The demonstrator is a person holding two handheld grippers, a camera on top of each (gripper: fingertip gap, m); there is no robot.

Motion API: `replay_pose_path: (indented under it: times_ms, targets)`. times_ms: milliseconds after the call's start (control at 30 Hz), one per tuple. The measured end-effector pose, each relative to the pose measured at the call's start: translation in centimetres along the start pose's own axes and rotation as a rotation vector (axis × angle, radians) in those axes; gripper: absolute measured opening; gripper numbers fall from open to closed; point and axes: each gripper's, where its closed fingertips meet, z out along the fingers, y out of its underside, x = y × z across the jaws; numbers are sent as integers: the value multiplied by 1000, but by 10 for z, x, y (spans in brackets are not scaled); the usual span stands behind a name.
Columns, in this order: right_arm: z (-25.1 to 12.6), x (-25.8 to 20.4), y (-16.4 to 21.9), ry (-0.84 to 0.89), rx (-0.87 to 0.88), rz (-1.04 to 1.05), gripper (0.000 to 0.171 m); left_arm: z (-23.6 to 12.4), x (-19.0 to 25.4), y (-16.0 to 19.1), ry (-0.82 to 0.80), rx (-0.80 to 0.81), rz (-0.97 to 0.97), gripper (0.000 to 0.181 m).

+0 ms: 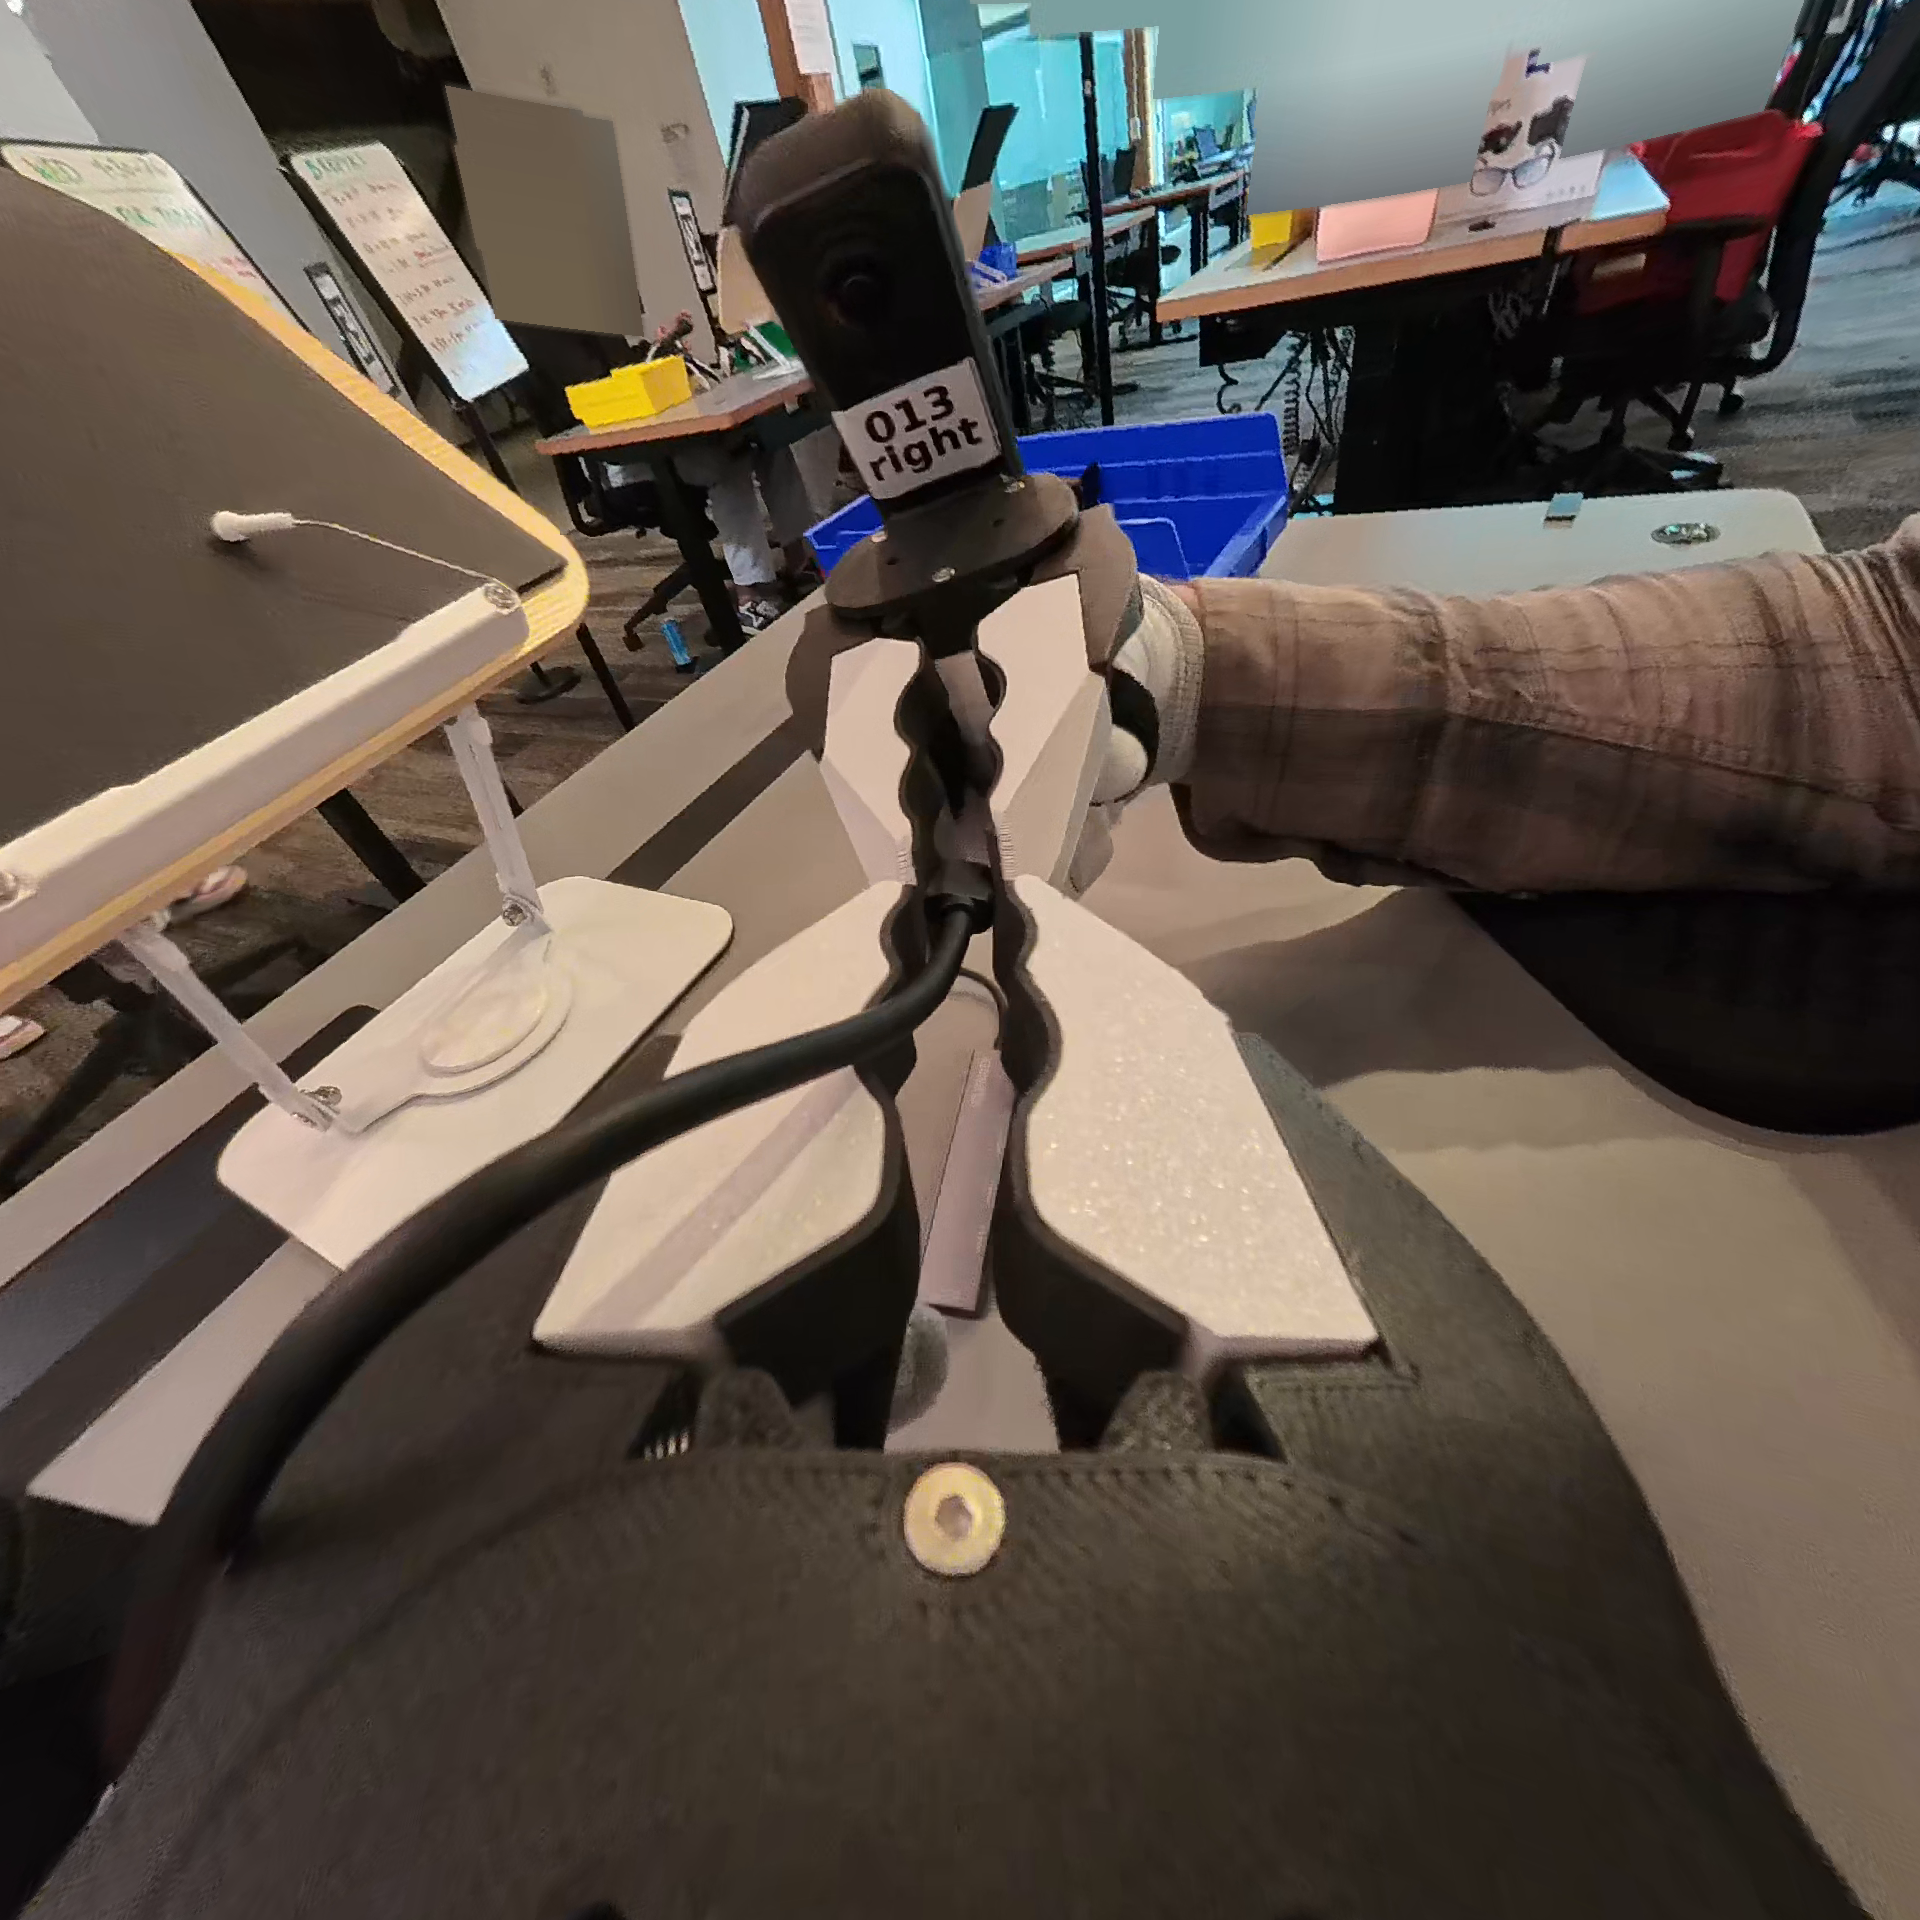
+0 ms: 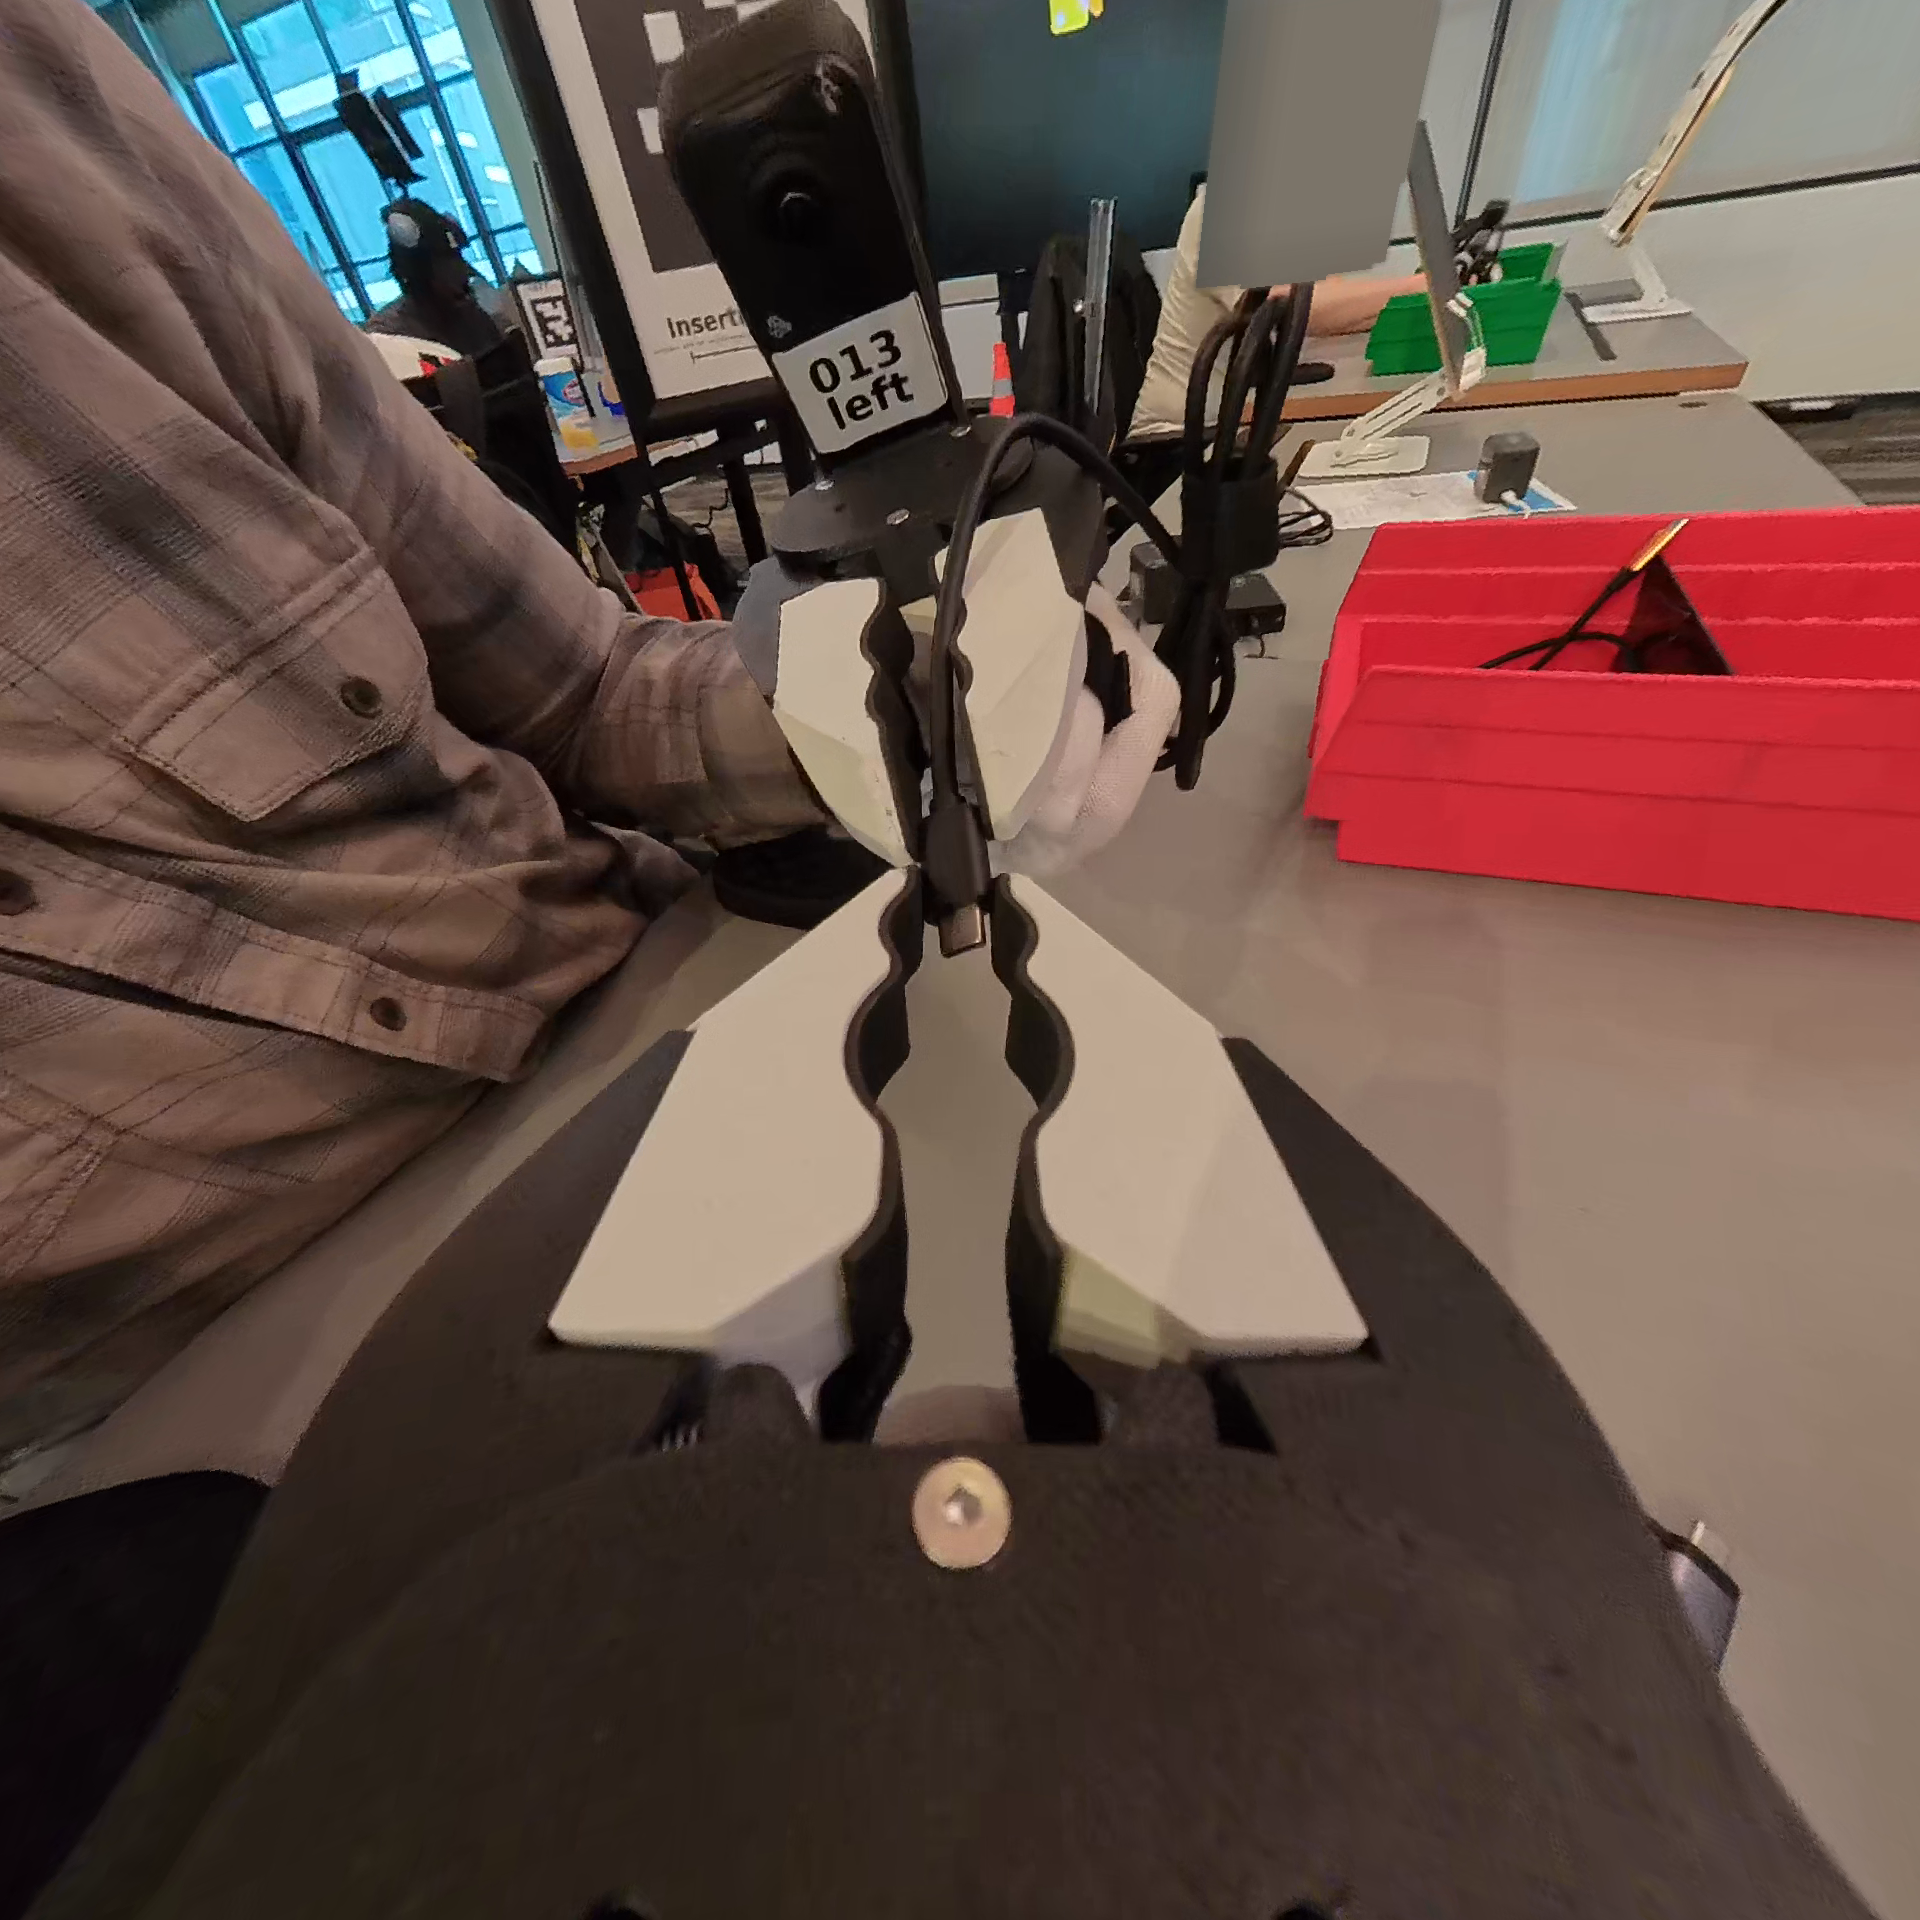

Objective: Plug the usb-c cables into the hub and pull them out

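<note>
Plug-in step, I think. The usb-c plug (image 2: 958, 883) is out of the hub, and its shiny end is bare. My left tongs (image 1: 954, 904) are almost shut and pinch the plug's black body. Its cable (image 1: 520, 1174) hangs off to the side. My right tongs (image 2: 956, 920) are narrow too, tips just beside the shiny end. I cannot tell if they squeeze it. The grey hub (image 1: 964, 1174) seems to lie on the table (image 2: 1455, 1143) under my left tongs. Next I must line the end up with a hole.

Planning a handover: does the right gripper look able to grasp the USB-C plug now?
Probably yes: the USB-C plug, held by the left gripper, sits unobstructed between the fingertips of the right gripper.
</note>
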Motion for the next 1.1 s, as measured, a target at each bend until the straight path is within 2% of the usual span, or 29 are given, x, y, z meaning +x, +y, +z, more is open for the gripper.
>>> replay_pose_path:
  times_ms: [33, 67, 200, 333, 467, 567, 633, 767, 933, 1033, 1100]
  targets:
    - [0, 1, -1, 8, 2, -4, 11, 0, -1, 0, -1, 6, -18, 13]
    - [0, 4, 0, 27, -4, -6, 20, 0, -3, 0, -8, 8, -29, 13]
    - [-4, 15, 1, 115, -20, -44, 31, -2, -11, -3, -29, 51, -103, 13]
    - [-13, 33, -6, 285, -50, -171, 31, -4, -31, 0, -119, 46, -186, 13]
    - [-22, 58, -4, 541, -208, -391, 40, -7, -52, 3, -181, 54, -300, 13]
    - [-25, 63, -18, 660, -261, -493, 31, -6, -67, 10, -289, 7, -252, 13]
    - [-24, 55, -30, 635, -249, -444, 26, -1, -71, 16, -346, -58, -146, 13]
    - [-4, 33, -62, 446, -171, -315, 25, 8, -70, 19, -381, -142, 3, 13]
    - [34, 42, -52, 339, -321, -291, 21, 14, -70, 17, -401, -196, 128, 12]
    - [44, 46, -54, 320, -289, -267, 1, 8, -74, 17, -405, -190, 110, 12]
    - [47, 44, -56, 295, -261, -260, 1, 5, -75, 17, -421, -205, 141, 12]
